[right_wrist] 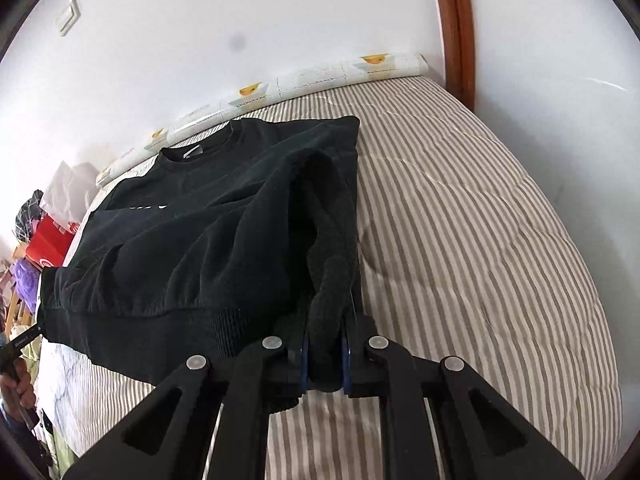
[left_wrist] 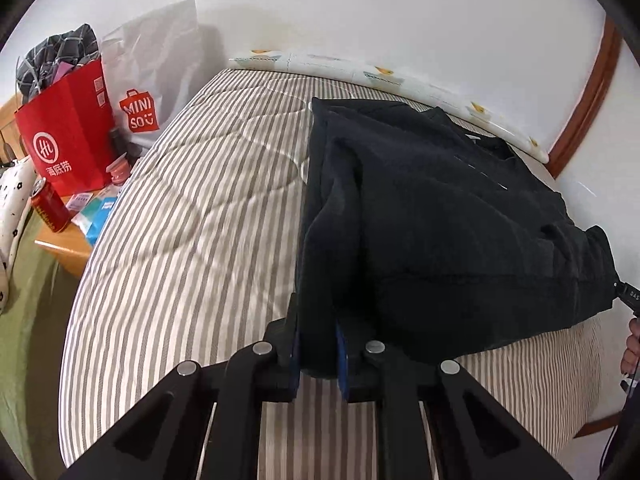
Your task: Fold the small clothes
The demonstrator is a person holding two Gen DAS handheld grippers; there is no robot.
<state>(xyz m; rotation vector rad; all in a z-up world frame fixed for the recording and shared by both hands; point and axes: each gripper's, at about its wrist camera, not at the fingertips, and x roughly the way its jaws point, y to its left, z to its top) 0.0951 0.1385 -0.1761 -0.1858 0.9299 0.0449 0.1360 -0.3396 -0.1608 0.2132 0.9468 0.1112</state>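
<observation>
A black sweatshirt (left_wrist: 440, 216) lies on the striped bed (left_wrist: 192, 220), collar toward the far wall, its near hem lifted. My left gripper (left_wrist: 318, 356) is shut on the sweatshirt's left hem corner and holds it above the mattress. In the right wrist view the sweatshirt (right_wrist: 208, 232) shows white lettering on the chest. My right gripper (right_wrist: 325, 354) is shut on the bunched right hem corner, just above the bed (right_wrist: 480, 240). The other gripper's tip shows at the far edge of each view.
A wooden bedside table (left_wrist: 64, 248) at the left holds a red paper bag (left_wrist: 68, 136), a white Miniso bag (left_wrist: 152, 76), a red can (left_wrist: 48, 210) and small packets. A patterned pillow roll (left_wrist: 384, 76) lies along the wall. A wooden door frame (right_wrist: 456, 24) stands at the bed's far right.
</observation>
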